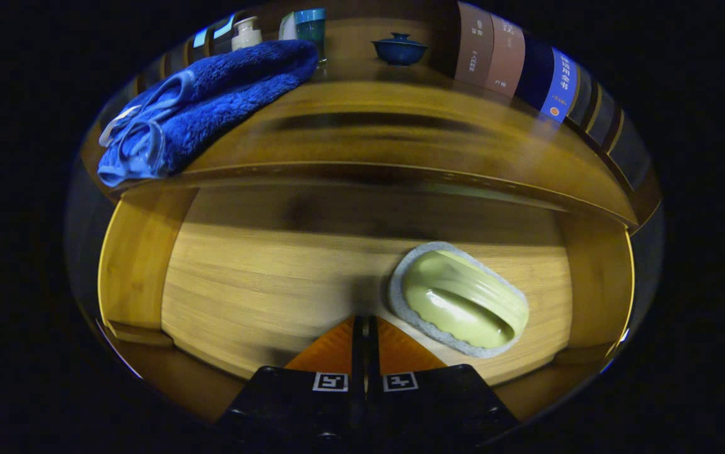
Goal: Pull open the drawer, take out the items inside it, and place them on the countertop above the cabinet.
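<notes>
Hand-held gripper (pixel 363 325) fingers closed, empty, over open drawer (pixel 261 277); scrubber (pixel 460 302) just right.

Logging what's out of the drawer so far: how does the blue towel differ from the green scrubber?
The blue towel is fluffy, folded cloth on the countertop; the green scrubber is smooth and hard with a grey pad, lying in the open drawer just ahead of the shut gripper. The gripper holds neither.

The tabletop (pixel 400 126) above the drawer (pixel 287 277) is smeared by motion blur. Beyond the blue towel (pixel 211 101), a pale jar (pixel 246 33) and teal cup (pixel 311 28) are cut off at their tops.
</notes>
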`<action>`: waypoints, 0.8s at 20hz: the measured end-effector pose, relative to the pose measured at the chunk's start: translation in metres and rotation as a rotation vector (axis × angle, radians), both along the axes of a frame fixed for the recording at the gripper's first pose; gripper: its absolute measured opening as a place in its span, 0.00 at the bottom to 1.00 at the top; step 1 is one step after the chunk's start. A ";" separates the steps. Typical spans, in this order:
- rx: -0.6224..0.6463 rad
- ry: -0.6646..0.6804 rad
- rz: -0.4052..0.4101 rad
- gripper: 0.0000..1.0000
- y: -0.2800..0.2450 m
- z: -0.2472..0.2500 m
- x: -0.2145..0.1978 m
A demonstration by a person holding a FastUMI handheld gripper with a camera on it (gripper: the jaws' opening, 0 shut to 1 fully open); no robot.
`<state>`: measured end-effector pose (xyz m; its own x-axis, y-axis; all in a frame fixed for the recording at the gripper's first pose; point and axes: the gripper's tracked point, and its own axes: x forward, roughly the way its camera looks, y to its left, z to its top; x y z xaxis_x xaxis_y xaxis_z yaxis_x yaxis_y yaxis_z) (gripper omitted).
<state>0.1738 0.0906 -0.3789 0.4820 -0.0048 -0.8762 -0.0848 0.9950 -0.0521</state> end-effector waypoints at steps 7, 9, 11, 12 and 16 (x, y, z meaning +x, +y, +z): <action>-0.059 -0.127 0.010 0.17 -0.007 0.052 0.004; -0.075 -0.157 0.058 0.38 -0.014 0.069 0.008; -0.099 -0.170 0.159 0.58 -0.027 0.082 0.008; -0.094 -0.163 0.197 0.73 -0.036 0.085 0.008; 0.036 -0.086 0.255 0.86 -0.062 0.080 0.014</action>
<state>0.1874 0.0287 -0.2985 0.5359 0.1566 -0.8296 -0.3298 0.9434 -0.0349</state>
